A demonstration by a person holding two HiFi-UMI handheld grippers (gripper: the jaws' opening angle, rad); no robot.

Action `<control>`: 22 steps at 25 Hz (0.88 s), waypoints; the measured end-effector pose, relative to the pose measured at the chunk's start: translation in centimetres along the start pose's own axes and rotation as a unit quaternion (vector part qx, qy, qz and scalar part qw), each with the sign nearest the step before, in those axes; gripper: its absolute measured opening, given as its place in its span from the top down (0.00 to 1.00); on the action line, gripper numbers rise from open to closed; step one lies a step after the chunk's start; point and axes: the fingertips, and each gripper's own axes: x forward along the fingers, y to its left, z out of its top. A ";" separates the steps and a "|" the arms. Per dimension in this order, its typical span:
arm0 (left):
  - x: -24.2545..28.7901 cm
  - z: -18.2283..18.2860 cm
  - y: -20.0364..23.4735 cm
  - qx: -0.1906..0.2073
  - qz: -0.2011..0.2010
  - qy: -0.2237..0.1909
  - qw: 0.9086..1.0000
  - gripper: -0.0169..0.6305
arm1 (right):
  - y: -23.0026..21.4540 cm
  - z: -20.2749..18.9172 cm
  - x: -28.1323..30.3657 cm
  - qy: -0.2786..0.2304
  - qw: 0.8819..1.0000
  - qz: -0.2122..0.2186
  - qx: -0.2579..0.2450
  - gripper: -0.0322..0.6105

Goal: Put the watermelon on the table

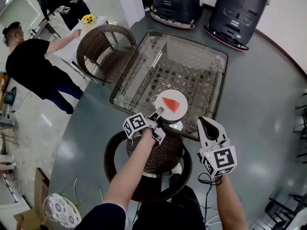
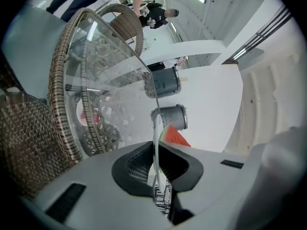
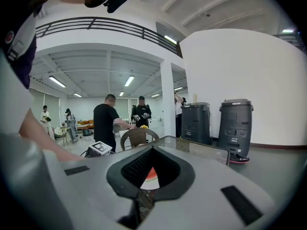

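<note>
A red watermelon slice (image 1: 171, 104) lies on a small white plate (image 1: 178, 96) held over the near edge of the glass-topped wicker table (image 1: 144, 80). My left gripper (image 1: 157, 112) is shut on the plate's near rim. In the left gripper view the plate (image 2: 155, 131) runs edge-on between the jaws of the left gripper (image 2: 156, 169), with the slice (image 2: 175, 137) on its far side. The plate seems to hang a little above the glass. My right gripper (image 1: 207, 127) stays to the right of the plate, shut and holding nothing. Its own view shows the plate (image 3: 149, 175) beyond the right gripper (image 3: 140, 194).
A round wicker chair (image 1: 158, 164) stands right below my arms at the table's near side, another wicker chair (image 1: 106, 49) at the table's far left. Two dark machines (image 1: 237, 13) stand behind the table. People stand at the left by a small table with flowers (image 1: 88, 19).
</note>
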 end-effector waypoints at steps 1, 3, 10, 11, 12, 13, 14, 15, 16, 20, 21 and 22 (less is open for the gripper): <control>0.2 0.0 0.5 -0.002 0.004 0.001 1.000 0.94 | 0.0 -0.2 0.1 0.002 1.000 0.000 0.002 0.95; 0.6 -0.2 1.5 -0.004 0.013 0.004 1.000 0.94 | 0.0 -0.7 0.4 0.006 1.000 -0.001 0.007 0.95; 1.3 -0.9 3.8 -0.014 0.027 0.006 1.000 0.94 | -0.2 -1.6 1.2 0.011 1.000 -0.002 0.013 0.95; 1.3 -0.9 3.9 -0.016 0.027 0.006 0.999 0.94 | -0.3 -1.6 1.3 0.011 1.000 -0.002 0.013 0.95; 1.4 -0.9 4.0 -0.017 0.028 0.006 0.999 0.94 | -0.3 -1.6 1.3 0.012 1.000 -0.002 0.013 0.95; 1.5 -0.9 4.2 -0.019 0.030 0.006 0.999 0.94 | -0.4 -1.7 1.4 0.013 1.000 -0.002 0.013 0.95; 1.6 -0.9 4.3 -0.020 0.033 0.006 0.999 0.94 | -0.4 -1.7 1.5 0.014 1.000 -0.002 0.013 0.95; 1.6 -0.8 4.4 -0.021 0.035 0.007 0.999 0.94 | -0.4 -1.7 1.5 0.014 1.000 -0.002 0.014 0.95; 1.7 -0.8 4.4 -0.023 0.037 0.007 0.999 0.94 | -0.5 -1.7 1.6 0.015 1.000 -0.003 0.014 0.95; 1.9 -0.9 4.9 -0.028 0.047 0.010 0.998 0.94 | -0.7 -1.9 1.5 0.016 1.000 -0.004 0.016 0.95; 1.9 -0.9 5.1 -0.029 0.050 0.011 0.998 0.94 | -0.7 -1.9 1.5 0.016 1.000 -0.004 0.017 0.95; 1.9 -1.0 5.2 -0.029 0.052 0.012 0.998 0.94 | -0.7 -2.0 1.5 0.016 1.000 -0.005 0.017 0.95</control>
